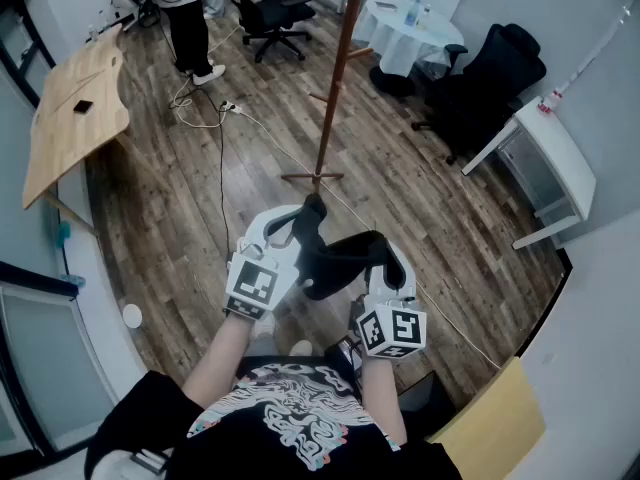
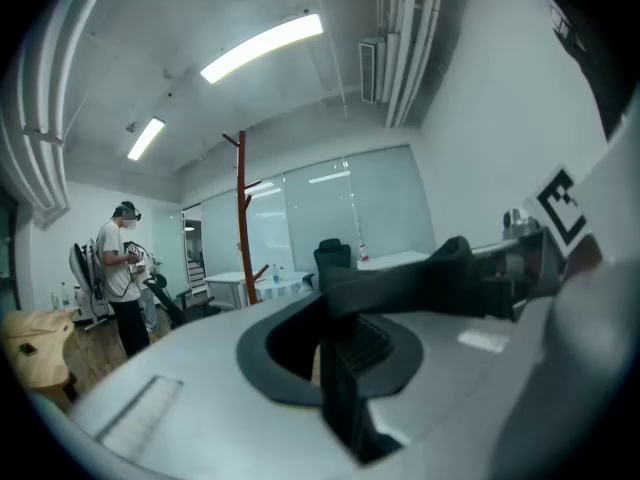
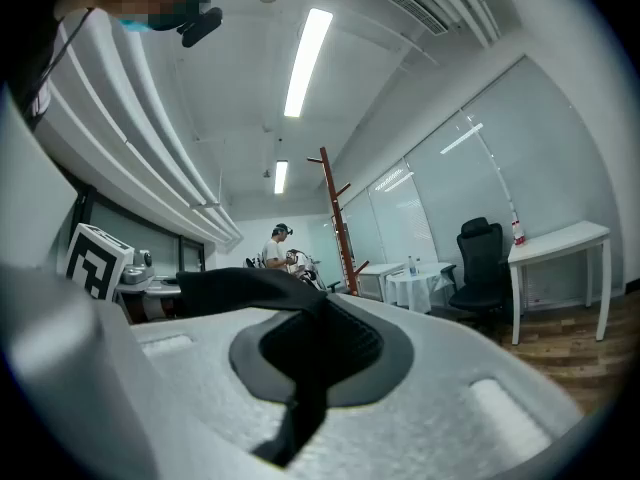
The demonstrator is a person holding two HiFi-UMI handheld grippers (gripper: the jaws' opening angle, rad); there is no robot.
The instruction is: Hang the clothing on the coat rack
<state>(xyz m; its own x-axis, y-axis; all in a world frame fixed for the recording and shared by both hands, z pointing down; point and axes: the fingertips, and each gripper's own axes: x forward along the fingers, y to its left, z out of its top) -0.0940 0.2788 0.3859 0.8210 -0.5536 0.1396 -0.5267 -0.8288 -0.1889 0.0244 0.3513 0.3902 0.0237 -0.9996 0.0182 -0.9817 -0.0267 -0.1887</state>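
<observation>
In the head view, a black garment (image 1: 335, 260) is seen stretched in the air between the two grippers, above the wooden floor (image 1: 420, 198) and well short of the coat rack (image 1: 330, 98); it is bunched into a thick, dark, sagging band with no print to be made out; one end is pinched at the tip of the left gripper (image 1: 298, 220) and the other end is taken up at the right gripper (image 1: 385, 258); the rack is shown as a reddish-brown wooden pole with short pegs and a cross foot, standing beyond the grippers. In the left gripper view, the jaws are seen drawn almost together with a fold of the cloth clamped between the pads; the rest is led off to the right as a taut strip towards the other gripper's marker cube; a person (image 2: 120, 278) is seen standing far off at the left. In the right gripper view, the jaws are likewise closed on the cloth, which is carried away to the left and hangs down in front; an office chair (image 3: 480, 263) and a white table (image 3: 560, 240) are seen at the right.
</observation>
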